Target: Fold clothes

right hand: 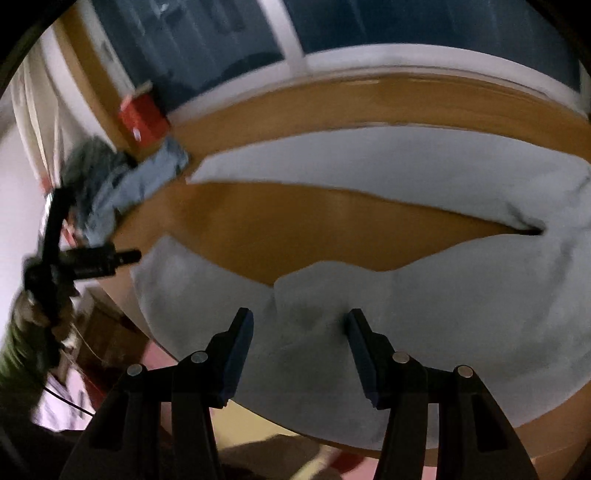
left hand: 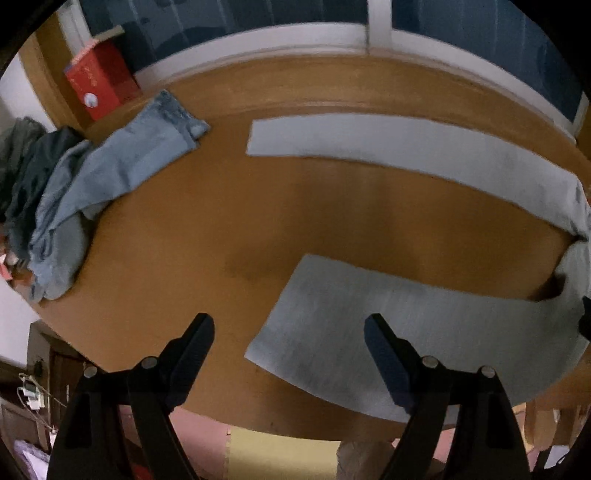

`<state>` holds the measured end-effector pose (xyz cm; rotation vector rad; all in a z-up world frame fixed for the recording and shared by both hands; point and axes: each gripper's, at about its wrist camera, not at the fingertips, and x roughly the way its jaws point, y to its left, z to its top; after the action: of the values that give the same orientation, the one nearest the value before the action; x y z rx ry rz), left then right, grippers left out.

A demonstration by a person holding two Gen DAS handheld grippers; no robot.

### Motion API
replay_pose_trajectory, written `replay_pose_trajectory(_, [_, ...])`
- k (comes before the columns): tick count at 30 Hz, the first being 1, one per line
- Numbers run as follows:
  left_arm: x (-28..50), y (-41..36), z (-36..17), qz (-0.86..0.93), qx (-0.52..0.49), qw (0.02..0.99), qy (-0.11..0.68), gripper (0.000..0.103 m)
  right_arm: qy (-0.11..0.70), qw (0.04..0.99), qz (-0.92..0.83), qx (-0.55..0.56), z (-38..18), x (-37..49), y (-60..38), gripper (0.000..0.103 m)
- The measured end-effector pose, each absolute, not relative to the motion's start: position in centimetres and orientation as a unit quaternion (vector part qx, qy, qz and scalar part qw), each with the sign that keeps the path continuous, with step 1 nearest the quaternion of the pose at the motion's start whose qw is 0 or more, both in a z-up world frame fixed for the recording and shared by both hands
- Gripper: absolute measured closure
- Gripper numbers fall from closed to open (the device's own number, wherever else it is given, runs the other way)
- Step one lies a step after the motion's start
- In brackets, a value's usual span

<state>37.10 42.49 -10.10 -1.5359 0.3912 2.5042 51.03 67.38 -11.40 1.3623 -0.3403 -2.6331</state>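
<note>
The left gripper [left hand: 288, 325] hung above the near edge of the wooden table [left hand: 229, 206] with its jaws spread wide and nothing between them, its right finger over the hem end of the nearer trouser leg. The right gripper [right hand: 299, 321] stood with its jaws partly apart over a raised fold of the same pale cloth; the fingers [right hand: 240, 332] looked just above the fabric, and I could not tell whether they pinched it. The light grey trousers [left hand: 406, 321] lay flat across the table with their long axis running left to right, the two legs spread in a narrow V: the hems pointed to the left, and the legs met at the crotch on the right. The far leg [left hand: 369, 140] lay near the window side, the near one along the table's front edge, with bare wood between them. At the table's left end a heap of blue jeans [left hand: 110, 170] was piled beside darker clothing [left hand: 33, 173], and a red box [left hand: 99, 81] stood in the corner behind them, under the window [left hand: 258, 22].
</note>
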Motion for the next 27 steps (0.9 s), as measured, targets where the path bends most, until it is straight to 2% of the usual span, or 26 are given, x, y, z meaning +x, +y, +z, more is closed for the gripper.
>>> replay_pose_trajectory(4, [35.8,43.2,-12.4,0.829,-0.526,0.105,0.159,0.020,-0.085,0.051,-0.877,0.470,-12.0,51.7,66.0,0.051])
replay_pose_trajectory(9, [34.8,43.8,-13.6,0.830,-0.520,0.133,0.155,0.019,-0.089,0.011,-0.871,0.483,-12.6,51.6,65.2,0.053])
replay_pose_trajectory(10, [34.6,43.6,-13.6,0.831,-0.518,0.140,0.147,0.026,-0.089,0.000,-0.870,0.485,-13.0,51.4,65.2,0.061])
replay_pose_trajectory(11, [34.4,43.5,-13.7,0.831,-0.518,0.148,0.138,0.043,-0.082,-0.013,-0.871,0.484,-13.1,51.3,65.2,0.078])
replay_pose_trajectory(12, [34.3,43.5,-13.7,0.832,-0.518,0.151,0.132,0.054,-0.076,-0.026,-0.872,0.483,-13.2,51.2,65.2,0.090])
replay_pose_trajectory(13, [34.4,43.6,-13.5,0.835,-0.515,0.139,0.134,0.070,-0.088,-0.027,-0.873,0.478,-12.9,51.1,65.4,0.091])
replay_pose_trajectory(14, [34.5,43.5,-13.3,0.839,-0.511,0.122,0.145,0.079,-0.099,-0.028,-0.875,0.473,-12.6,51.0,65.6,0.093])
replay_pose_trajectory(19, [34.8,40.4,-13.6,0.843,-0.510,0.049,0.161,0.079,-0.148,-0.028,-0.886,0.438,-11.5,49.5,66.1,0.091])
replay_pose_trajectory(25, [34.6,38.7,-13.6,0.843,-0.498,0.021,0.203,0.075,-0.171,-0.036,-0.876,0.449,-12.8,48.3,66.3,0.073])
replay_pose_trajectory(27, [34.5,38.0,-13.7,0.844,-0.494,0.006,0.207,0.067,-0.178,-0.035,-0.883,0.432,-12.1,49.1,66.6,0.066])
